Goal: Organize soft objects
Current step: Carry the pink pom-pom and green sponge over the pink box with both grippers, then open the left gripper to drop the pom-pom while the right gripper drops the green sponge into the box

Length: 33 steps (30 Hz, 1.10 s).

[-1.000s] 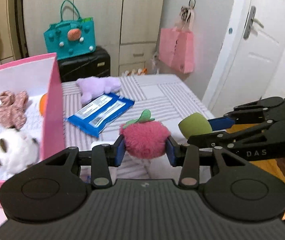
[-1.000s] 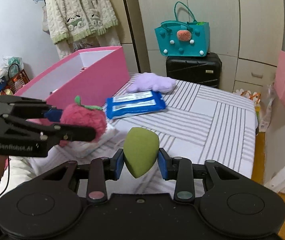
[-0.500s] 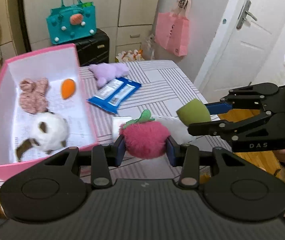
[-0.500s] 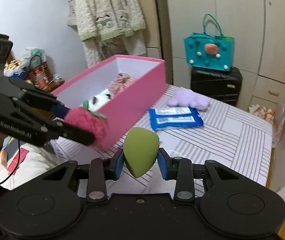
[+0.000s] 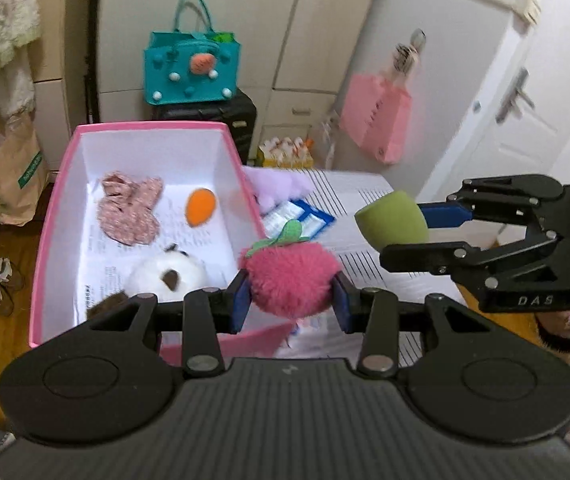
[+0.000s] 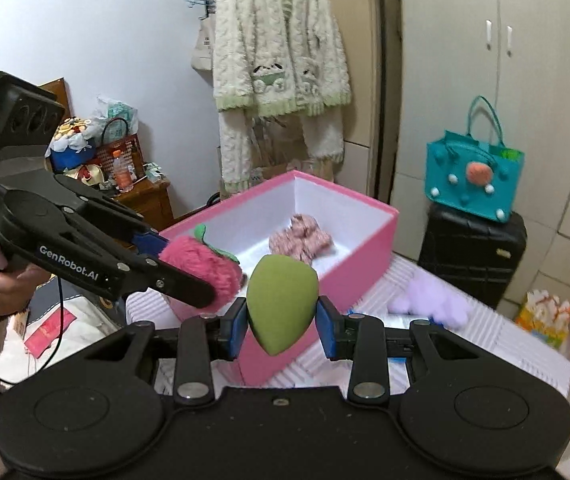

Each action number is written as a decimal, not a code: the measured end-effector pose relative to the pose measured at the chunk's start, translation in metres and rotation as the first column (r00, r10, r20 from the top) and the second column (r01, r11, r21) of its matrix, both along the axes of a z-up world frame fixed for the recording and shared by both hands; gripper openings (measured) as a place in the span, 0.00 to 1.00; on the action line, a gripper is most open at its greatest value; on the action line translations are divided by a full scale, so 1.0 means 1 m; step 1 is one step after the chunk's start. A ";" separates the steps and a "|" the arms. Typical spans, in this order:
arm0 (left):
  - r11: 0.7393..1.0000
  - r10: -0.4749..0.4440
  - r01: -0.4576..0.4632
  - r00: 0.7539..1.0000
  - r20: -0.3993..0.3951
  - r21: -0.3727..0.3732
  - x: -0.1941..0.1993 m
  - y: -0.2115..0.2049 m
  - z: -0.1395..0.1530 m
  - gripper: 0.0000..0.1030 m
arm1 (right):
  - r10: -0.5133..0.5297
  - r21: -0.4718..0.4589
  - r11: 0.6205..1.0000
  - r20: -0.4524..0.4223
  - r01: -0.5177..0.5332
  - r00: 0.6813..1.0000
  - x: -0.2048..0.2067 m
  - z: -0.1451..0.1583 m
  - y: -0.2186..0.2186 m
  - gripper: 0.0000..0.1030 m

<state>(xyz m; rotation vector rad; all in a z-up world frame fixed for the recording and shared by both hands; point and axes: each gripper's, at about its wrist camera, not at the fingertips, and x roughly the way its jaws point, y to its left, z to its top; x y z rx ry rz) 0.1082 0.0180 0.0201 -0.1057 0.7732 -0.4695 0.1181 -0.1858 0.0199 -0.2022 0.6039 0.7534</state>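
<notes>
The side of the left tongs (image 6: 189, 276) carries white lettering, "GenRobot.AI", at the left middle of the right wrist view; the side of the right tongs (image 5: 401, 226) reads "DAS" at the right middle of the left wrist view. The printed paper lining the floor of the open pink cardboard box with white inside (image 5: 57, 208) is too small to read, as is the label on the blue plastic packet (image 5: 305, 220).

The left tongs are closed on a fuzzy pink plush strawberry with a green felt leaf (image 5: 291, 278), its blue pads pressed into the fur at both sides; the toy hangs at the centre of the left wrist view, over the near right corner of the box. The right tongs are closed on a smooth olive-green teardrop sponge (image 6: 283, 304), point down, at the centre of the right wrist view, in front of the box's near wall.

Inside the box lie a pink speckled fabric scrunchie (image 5: 131, 208), an orange egg-shaped sponge (image 5: 201, 206) and a white and brown plush toy (image 5: 165, 276). The box stands on a counter covered in a white cloth with grey stripes (image 6: 505, 344), where a lilac plush piece (image 6: 433, 300) lies near the packet.

Behind, a teal felt handbag (image 6: 473, 176) sits on a black suitcase (image 6: 473, 252) before cream wardrobe doors. A fluffy cream cardigan with green trim (image 6: 281, 60) hangs at the top centre, and a pink paper bag (image 5: 377, 120) hangs beside a white door.
</notes>
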 end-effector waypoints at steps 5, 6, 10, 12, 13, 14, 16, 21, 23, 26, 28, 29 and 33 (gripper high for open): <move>0.998 0.054 -0.054 0.999 0.008 -0.010 0.021 0.025 -0.009 0.40 | 0.019 -0.038 0.999 0.051 -0.018 0.999 0.025 0.000 0.028 0.40; 0.998 0.062 -0.062 0.998 0.005 -0.002 0.027 0.029 -0.012 0.40 | 0.026 -0.047 0.999 0.057 -0.024 0.998 0.031 -0.001 0.034 0.40; 0.998 0.065 -0.064 0.998 -0.020 0.016 0.058 0.038 -0.026 0.40 | 0.062 -0.094 0.994 0.079 -0.055 0.995 0.058 -0.009 0.061 0.40; 0.998 0.063 -0.062 0.997 -0.034 0.027 0.077 0.042 -0.033 0.40 | 0.071 -0.129 0.990 0.073 -0.061 0.995 0.078 -0.018 0.075 0.40; 0.997 0.066 -0.065 0.997 -0.042 0.038 0.087 0.043 -0.036 0.40 | 0.072 -0.137 0.988 0.059 -0.063 0.996 0.086 -0.022 0.080 0.40; 0.997 0.063 -0.061 0.997 -0.048 0.051 0.097 0.043 -0.039 0.40 | 0.075 -0.145 0.987 0.042 -0.068 0.996 0.096 -0.026 0.085 0.40; 0.996 0.053 -0.048 0.996 -0.073 0.071 0.118 0.043 -0.045 0.39 | 0.073 -0.164 0.984 0.013 -0.070 0.997 0.115 -0.035 0.095 0.40; 0.992 0.066 -0.048 0.987 -0.146 0.118 0.168 0.044 -0.060 0.39 | 0.023 -0.198 0.980 -0.038 -0.030 0.999 0.158 -0.052 0.107 0.40; 0.993 0.069 -0.049 0.979 -0.192 0.106 0.185 0.046 -0.066 0.39 | -0.003 -0.198 0.980 -0.064 -0.010 0.998 0.173 -0.057 0.105 0.40; 0.994 0.067 -0.044 0.967 -0.248 0.096 0.208 0.046 -0.076 0.39 | -0.028 -0.191 0.981 -0.089 0.011 0.996 0.188 -0.062 0.102 0.40; 0.994 0.071 -0.043 0.957 -0.280 0.104 0.219 0.045 -0.085 0.39 | -0.037 -0.186 0.982 -0.103 0.018 0.994 0.194 -0.064 0.101 0.40; 0.991 0.078 -0.043 0.955 -0.285 0.127 0.224 0.043 -0.089 0.39 | -0.041 -0.190 0.982 -0.104 0.020 0.994 0.195 -0.065 0.101 0.40; 0.976 0.073 -0.026 0.974 -0.212 0.216 0.223 0.036 -0.090 0.39 | -0.027 -0.217 0.976 -0.106 0.003 0.994 0.196 -0.067 0.108 0.40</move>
